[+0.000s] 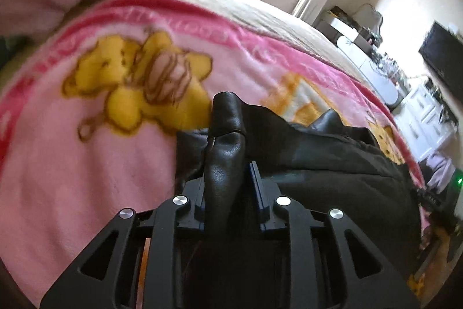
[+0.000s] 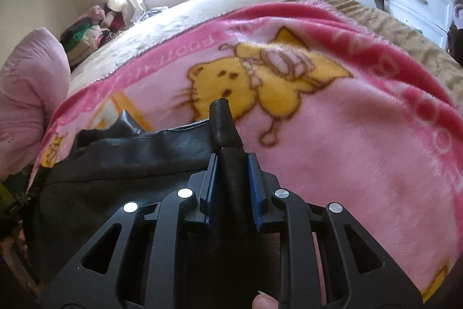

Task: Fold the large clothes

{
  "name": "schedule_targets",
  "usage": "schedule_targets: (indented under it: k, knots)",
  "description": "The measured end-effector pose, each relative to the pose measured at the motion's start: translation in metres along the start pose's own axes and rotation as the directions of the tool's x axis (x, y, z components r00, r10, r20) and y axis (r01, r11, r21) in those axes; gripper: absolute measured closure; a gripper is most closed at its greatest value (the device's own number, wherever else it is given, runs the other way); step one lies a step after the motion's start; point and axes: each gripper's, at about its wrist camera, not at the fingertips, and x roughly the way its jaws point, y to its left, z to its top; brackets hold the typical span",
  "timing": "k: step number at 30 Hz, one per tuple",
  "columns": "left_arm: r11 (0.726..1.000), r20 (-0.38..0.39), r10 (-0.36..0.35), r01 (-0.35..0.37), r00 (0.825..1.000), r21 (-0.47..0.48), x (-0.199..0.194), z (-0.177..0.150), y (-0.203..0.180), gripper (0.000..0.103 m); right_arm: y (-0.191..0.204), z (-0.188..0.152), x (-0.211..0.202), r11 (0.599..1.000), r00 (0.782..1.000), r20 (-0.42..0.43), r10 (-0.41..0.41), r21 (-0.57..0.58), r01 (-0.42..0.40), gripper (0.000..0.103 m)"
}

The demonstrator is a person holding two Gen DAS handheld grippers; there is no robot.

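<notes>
left gripper (image 1: pixel 228 181) clamped on black garment (image 1: pixel 332 158) corner | right gripper (image 2: pixel 233 178) likewise | hem spans 9-to-3 o'clock over pink blanket (image 2: pixel 332 149) | we hold it taut, probably for folding

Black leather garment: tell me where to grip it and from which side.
Grip the black leather garment at its two top corners, coming from the near edge of the pink blanket. The left gripper and right gripper are each shut on a bunched corner, with the top edge spanning between them.
</notes>
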Motion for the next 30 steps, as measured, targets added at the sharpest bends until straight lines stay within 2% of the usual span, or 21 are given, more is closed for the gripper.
schedule_targets:
  k: [5, 7, 8, 9, 10, 11, 13, 14, 17, 19, 21, 23, 24, 27, 30]
  knots:
    - [1.0, 0.003, 0.002, -0.002, 1.0, 0.01, -0.002, -0.002, 0.001, 0.073, 0.001, 0.0, 0.003, 1.0, 0.999, -0.033, -0.013, -0.008, 0.012, 0.085]
    - [1.0, 0.001, 0.006, -0.006, 1.0, 0.004, -0.008, 0.001, -0.004, 0.069, -0.001, 0.0, 0.001, 1.0, 0.999, -0.045, -0.007, -0.004, 0.007, 0.08]
    - [1.0, 0.005, 0.013, -0.013, 1.0, 0.005, -0.014, 0.001, -0.004, 0.06, -0.002, 0.001, 0.001, 1.0, 0.999, -0.051, -0.005, -0.007, 0.004, 0.079]
    - [1.0, 0.014, 0.021, -0.021, 1.0, 0.013, -0.021, 0.002, -0.005, 0.051, -0.003, 0.001, -0.002, 1.0, 0.999, -0.052, -0.005, -0.004, 0.005, 0.069]
    - [0.999, 0.021, 0.034, -0.034, 0.999, 0.02, -0.027, 0.001, -0.006, 0.045, -0.005, 0.001, -0.006, 1.0, 0.999, -0.051, -0.013, -0.001, 0.013, 0.054]
    - [0.999, 0.027, 0.044, -0.044, 0.999, 0.026, -0.033, 0.001, -0.006, 0.036, -0.008, 0.0, -0.013, 1.0, 0.999, -0.046, -0.028, 0.006, 0.028, 0.049]
    - [0.999, 0.036, 0.047, -0.048, 0.998, 0.024, -0.049, -0.001, -0.005, 0.031, -0.013, -0.002, -0.025, 1.0, 0.999, -0.033, -0.013, 0.02, 0.013, 0.047]
    - [0.999, 0.04, 0.048, -0.049, 0.998, 0.023, -0.053, -0.002, -0.005, 0.025, -0.015, -0.005, -0.034, 1.0, 1.0, -0.023, -0.007, 0.019, 0.007, 0.046]
    - [0.998, 0.056, 0.049, -0.052, 0.997, 0.043, -0.073, -0.008, -0.009, 0.013, -0.014, -0.015, -0.063, 1.0, 1.0, 0.017, 0.006, -0.017, -0.006, 0.038]
    - [0.997, 0.058, 0.043, -0.047, 0.997, 0.065, -0.084, -0.015, -0.014, 0.011, -0.007, -0.023, -0.081, 0.998, 0.999, 0.049, 0.009, -0.06, -0.006, 0.034]
    - [0.994, 0.05, 0.06, -0.065, 0.997, 0.09, -0.09, -0.027, -0.019, 0.005, 0.004, -0.034, -0.098, 0.99, 0.997, 0.073, 0.008, -0.138, 0.002, 0.028]
    - [0.993, 0.035, 0.072, -0.075, 0.997, 0.094, -0.093, -0.038, -0.018, 0.005, 0.011, -0.043, -0.109, 0.984, 0.997, 0.08, 0.013, -0.181, 0.001, 0.026]
    - [0.994, 0.021, 0.06, -0.062, 0.998, 0.085, -0.093, -0.045, -0.015, 0.005, 0.012, -0.048, -0.112, 0.982, 0.997, 0.069, 0.032, -0.19, -0.018, 0.023]
    - [1.0, -0.027, 0.007, -0.006, 1.0, 0.022, -0.089, -0.058, -0.002, 0.005, 0.006, -0.06, -0.109, 0.985, 0.998, 0.013, 0.055, -0.163, -0.052, 0.022]
    - [0.997, -0.061, -0.069, 0.067, 0.996, -0.043, -0.082, -0.068, 0.007, 0.005, -0.009, -0.068, -0.101, 0.992, 0.995, -0.044, 0.086, -0.084, -0.089, 0.022]
